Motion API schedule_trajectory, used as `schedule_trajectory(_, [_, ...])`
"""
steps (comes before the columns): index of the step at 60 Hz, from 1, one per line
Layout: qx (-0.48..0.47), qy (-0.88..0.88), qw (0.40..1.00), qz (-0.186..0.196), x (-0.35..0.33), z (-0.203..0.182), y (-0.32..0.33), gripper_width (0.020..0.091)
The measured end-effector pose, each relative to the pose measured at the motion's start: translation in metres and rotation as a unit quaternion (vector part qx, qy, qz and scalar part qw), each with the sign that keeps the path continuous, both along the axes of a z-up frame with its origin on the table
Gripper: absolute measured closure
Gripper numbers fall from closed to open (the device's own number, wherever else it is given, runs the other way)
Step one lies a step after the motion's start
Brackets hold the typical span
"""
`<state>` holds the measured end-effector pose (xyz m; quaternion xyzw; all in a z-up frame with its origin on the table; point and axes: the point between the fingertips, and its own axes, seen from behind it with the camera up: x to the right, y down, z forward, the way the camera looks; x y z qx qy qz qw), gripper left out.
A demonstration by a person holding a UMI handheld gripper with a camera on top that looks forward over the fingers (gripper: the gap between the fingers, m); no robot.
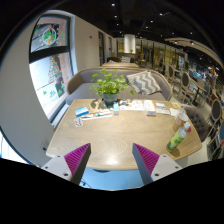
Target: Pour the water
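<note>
The tongs (112, 160) hang open and empty above the near edge of a long pale wooden surface (115, 135), their magenta pads (76, 156) well apart. A leafy green potted plant (110, 88) stands at the far middle, papers (95, 113) beside it. Small bottles (180, 135) (one green-topped, too small to read) stand at the right edge, beyond the right finger. A grey sofa (135, 80) sits behind.

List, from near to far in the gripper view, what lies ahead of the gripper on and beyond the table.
Gripper, open and empty → bare wooden table → potted plant at the far edge → grey sofa behind it.
</note>
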<state>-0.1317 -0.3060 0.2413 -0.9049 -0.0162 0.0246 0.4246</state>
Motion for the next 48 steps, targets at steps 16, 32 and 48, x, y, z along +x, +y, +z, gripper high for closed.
schedule_trajectory(16, [-0.012,0.004,1.0,-0.007,0.121,-0.046,0.002,0.0255])
schedule_trajectory(32, [-0.015,0.016,0.999,-0.046,0.256,-0.111,0.001,0.0252])
schedule_trajectory(48, [0.042,0.02,0.997,-0.054,0.336,-0.147,0.082,0.0249])
